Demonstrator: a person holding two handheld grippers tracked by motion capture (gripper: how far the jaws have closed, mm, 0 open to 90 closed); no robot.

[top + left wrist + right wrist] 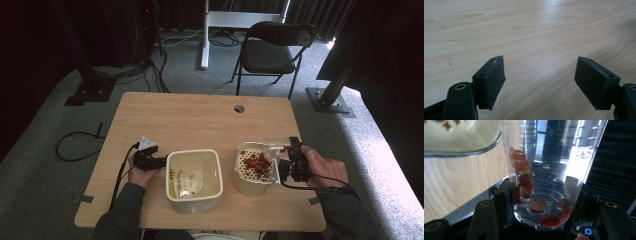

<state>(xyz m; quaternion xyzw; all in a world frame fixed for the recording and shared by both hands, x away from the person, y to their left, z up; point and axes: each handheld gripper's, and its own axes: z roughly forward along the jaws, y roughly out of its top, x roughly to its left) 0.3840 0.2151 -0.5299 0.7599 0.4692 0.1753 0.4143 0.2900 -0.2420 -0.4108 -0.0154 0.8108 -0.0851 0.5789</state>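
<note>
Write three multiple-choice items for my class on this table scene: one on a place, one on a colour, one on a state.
1. Where is the white tub with the packet?
A. beside the left tool
B. on the chair
C. on the floor

2. What colour are the pieces in the clear cup?
A. blue
B. red
C. green

3. How is the right tool?
A. open and free
B. lying on the table
C. closed on the cup

Answers: 1 A, the tub sits against it in the high view; 2 B, red bits cling inside the cup; 3 C, both jaws press the cup's sides.
</note>
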